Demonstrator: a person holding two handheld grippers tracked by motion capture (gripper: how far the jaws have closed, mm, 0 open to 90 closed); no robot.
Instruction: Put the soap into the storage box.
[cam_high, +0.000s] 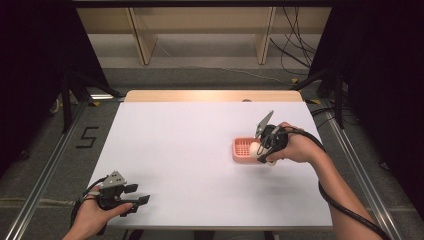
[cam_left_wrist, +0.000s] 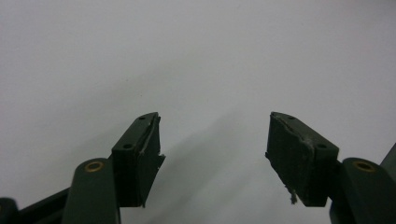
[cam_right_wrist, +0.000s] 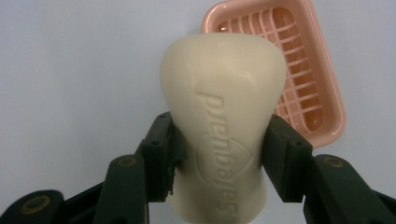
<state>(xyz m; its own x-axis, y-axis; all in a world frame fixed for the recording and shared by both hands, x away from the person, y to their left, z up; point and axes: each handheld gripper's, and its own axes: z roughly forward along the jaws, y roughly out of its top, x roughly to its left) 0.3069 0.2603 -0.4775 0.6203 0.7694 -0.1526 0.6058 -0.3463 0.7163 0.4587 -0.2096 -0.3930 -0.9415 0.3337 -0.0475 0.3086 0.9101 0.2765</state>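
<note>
Soap dish (cam_right_wrist: 322, 65): pink plastic, rounded rectangle with a slatted grid floor, resting on the white table (cam_high: 190, 160). The soap bar (cam_right_wrist: 224, 121), cream, smooth, with embossed lettering, hangs just above the dish, long axis running along the jaws. The right gripper (cam_right_wrist: 219, 156) clamps its waist. The left gripper (cam_left_wrist: 212, 154), well apart from the dish, stands open and empty.

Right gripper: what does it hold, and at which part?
The right gripper holds a cream soap bar, clamped across its narrower middle, above the pink soap dish. The left gripper holds nothing.
</note>
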